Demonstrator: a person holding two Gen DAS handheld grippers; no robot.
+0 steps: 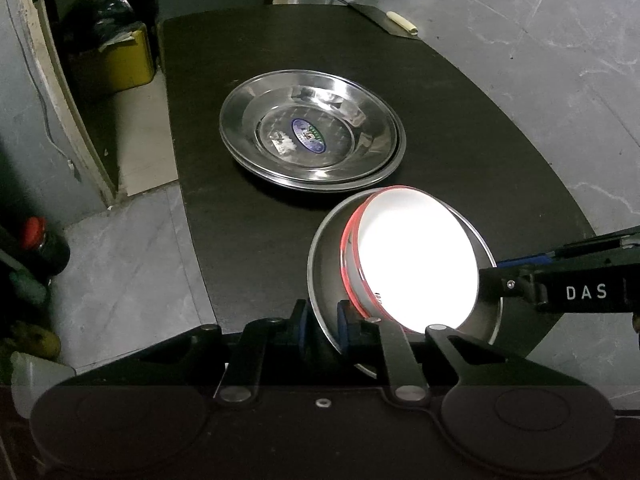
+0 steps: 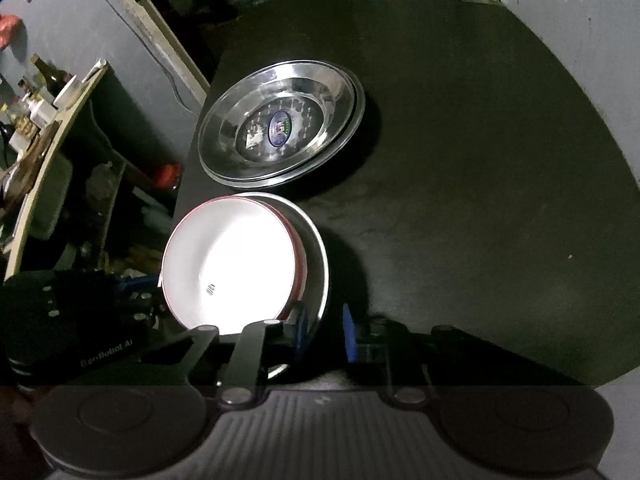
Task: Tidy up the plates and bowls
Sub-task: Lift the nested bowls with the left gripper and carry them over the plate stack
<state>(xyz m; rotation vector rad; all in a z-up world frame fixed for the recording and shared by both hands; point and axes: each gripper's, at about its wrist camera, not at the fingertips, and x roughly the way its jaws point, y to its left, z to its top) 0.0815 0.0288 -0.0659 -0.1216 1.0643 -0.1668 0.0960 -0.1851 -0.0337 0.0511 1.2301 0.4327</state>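
Note:
Two stacked steel plates [image 1: 312, 136] lie on the black table [image 1: 240, 248]; they also show in the right wrist view [image 2: 280, 124]. Nearer me, a white bowl with a red rim [image 1: 416, 260] sits inside a steel bowl [image 1: 326, 264]. My left gripper [image 1: 322, 320] is shut on the steel bowl's near-left rim. In the right wrist view the white bowl [image 2: 232, 264] rests in the steel bowl [image 2: 318, 256]. My right gripper [image 2: 324, 328] straddles the steel bowl's right rim with its jaws apart, the right pad clear of the bowl.
A yellow bin [image 1: 120, 60] stands on the floor left of the table. A red-capped bottle [image 1: 36, 240] and clutter sit at the far left. A cluttered shelf [image 2: 48, 120] is left of the table in the right wrist view. A pale stick [image 1: 404, 22] lies beyond the table's far end.

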